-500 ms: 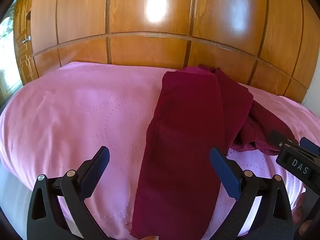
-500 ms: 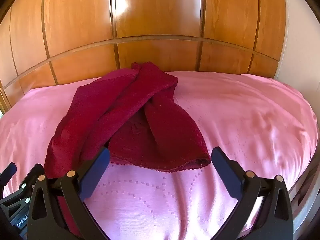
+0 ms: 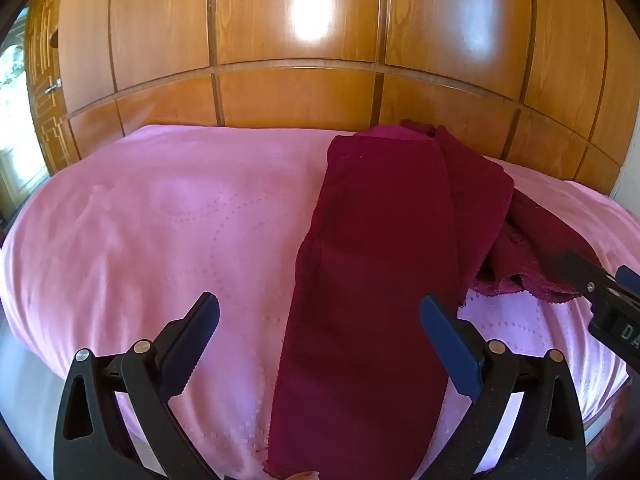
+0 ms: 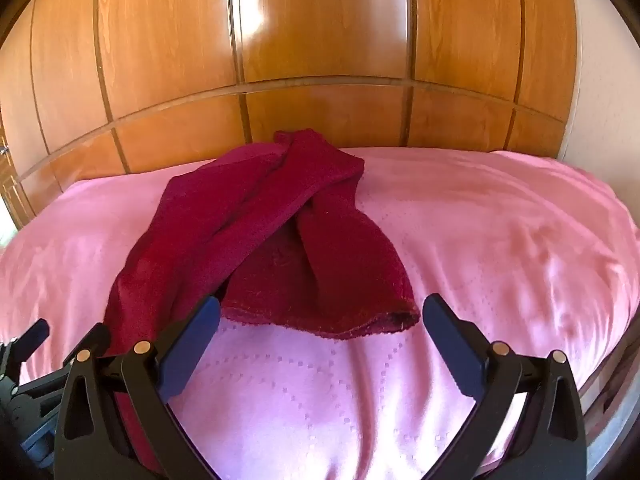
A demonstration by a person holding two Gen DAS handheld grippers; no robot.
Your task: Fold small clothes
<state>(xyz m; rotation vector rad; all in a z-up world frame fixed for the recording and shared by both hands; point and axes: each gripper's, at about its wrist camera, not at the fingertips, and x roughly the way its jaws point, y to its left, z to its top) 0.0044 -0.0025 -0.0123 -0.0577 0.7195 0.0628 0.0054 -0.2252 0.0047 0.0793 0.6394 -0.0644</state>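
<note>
On the pink bedspread (image 3: 160, 220), the maroon garment (image 3: 380, 260) lies beyond both spread, empty tongs (image 3: 320, 320).

The scene was bright with daylight from a window (image 3: 16, 92) at the left edge. Strong white glare sat on the glossy wooden panels (image 3: 312, 12). Both fisheye pictures bent strongly, with dark corners; everything stayed sharp.

Both wrist cams look down-fwd over pink bed (image 3: 160, 216) toward wood wardrobe (image 4: 320, 40); share maroon garment (image 3: 384, 240).
</note>
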